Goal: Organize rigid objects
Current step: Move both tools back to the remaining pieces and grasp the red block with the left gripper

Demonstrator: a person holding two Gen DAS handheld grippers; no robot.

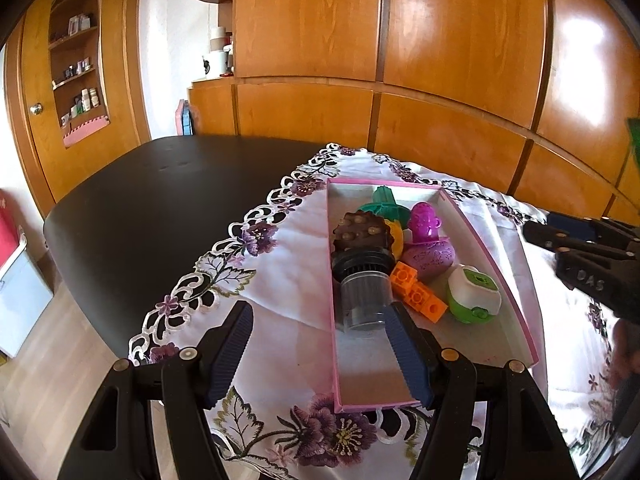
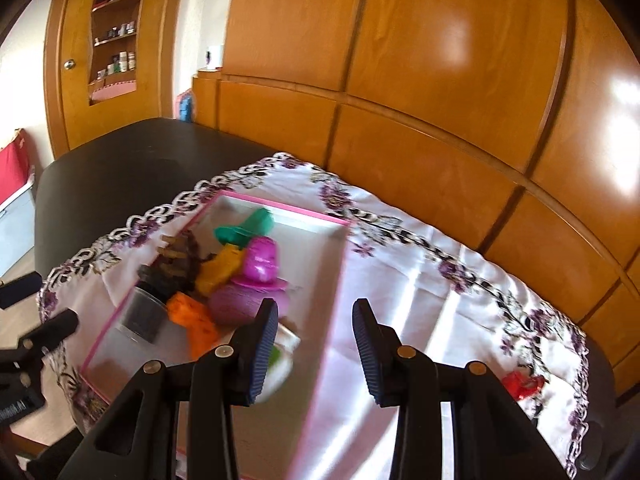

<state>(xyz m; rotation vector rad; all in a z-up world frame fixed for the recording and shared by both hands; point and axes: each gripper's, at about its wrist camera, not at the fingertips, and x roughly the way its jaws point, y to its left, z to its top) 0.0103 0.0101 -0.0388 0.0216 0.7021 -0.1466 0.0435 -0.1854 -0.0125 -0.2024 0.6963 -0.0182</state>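
Note:
A pink-rimmed tray (image 1: 489, 249) lies on an embroidered white cloth (image 1: 288, 256). It holds a brown ridged mould (image 1: 362, 232), a black-capped clear jar (image 1: 364, 292), orange blocks (image 1: 418, 292), a green and white toy (image 1: 474, 294), a purple figure (image 1: 424, 224) on a purple egg (image 1: 428, 258), and a green piece (image 1: 384, 202). My left gripper (image 1: 320, 316) is open and straddles the tray's left wall, one finger beside the jar. My right gripper (image 2: 316, 308) is open and empty above the tray's right wall (image 2: 334, 300); it also shows at the right edge (image 1: 550, 246) of the left wrist view.
The cloth covers part of a black table (image 1: 160, 208). A small red object (image 2: 522, 384) lies on the cloth right of the tray. Wooden cupboards (image 1: 440, 60) stand close behind the table. My left gripper (image 2: 44, 304) shows at the left edge of the right wrist view.

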